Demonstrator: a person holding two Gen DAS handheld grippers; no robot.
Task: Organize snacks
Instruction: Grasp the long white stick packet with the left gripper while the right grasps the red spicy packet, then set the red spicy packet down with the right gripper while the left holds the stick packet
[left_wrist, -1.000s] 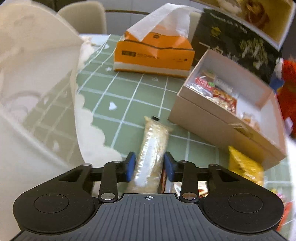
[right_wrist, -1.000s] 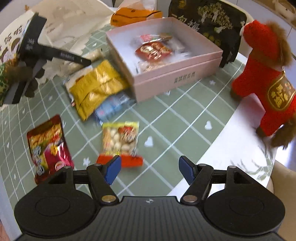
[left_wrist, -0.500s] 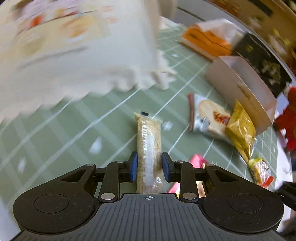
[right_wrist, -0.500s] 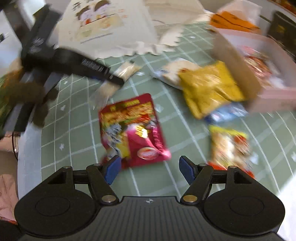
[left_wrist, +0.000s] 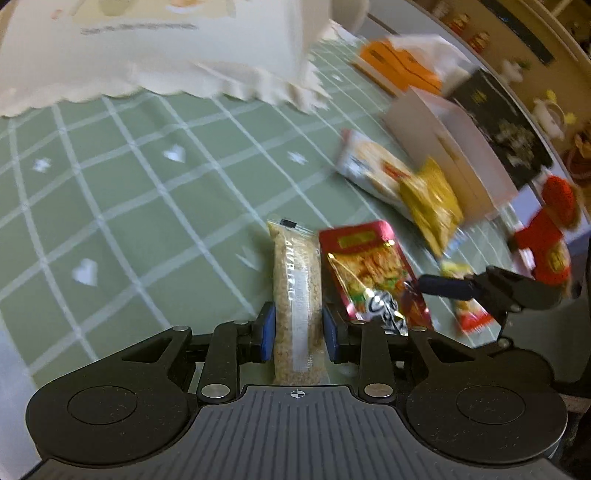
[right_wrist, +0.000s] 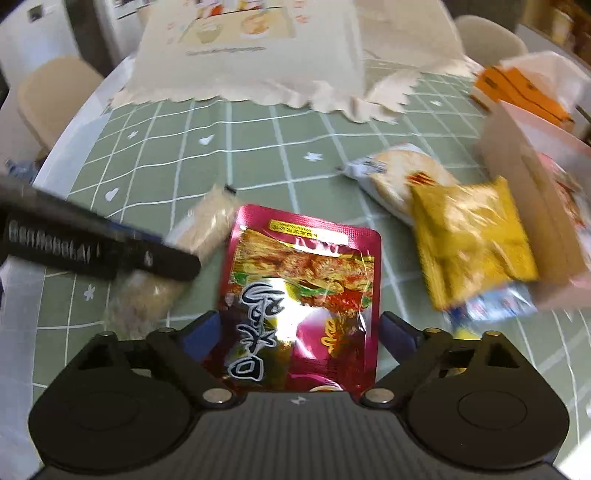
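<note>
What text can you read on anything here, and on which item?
Red pouch: large white brush-style characters, plain to see, but I cannot transcribe them reliably; the yellow strip at its top is too small.
Rice bar: white vertical print, blurred.
Cream bag: one line of print, blurred.
Black bag: gold characters, too small.
Toy's tag: gold mark, unreadable.
Nothing else carries legible text.

The right gripper (right_wrist: 299, 332) is seen with jaws opening; a red pouch (right_wrist: 301, 291) lies between them on the green cloth (right_wrist: 155, 147), the pads apart from it. A beige packet (right_wrist: 201, 229) is clamped by the left gripper (right_wrist: 173, 260). A yellow bag (right_wrist: 472, 236) lies against the box (right_wrist: 517, 155).
</note>
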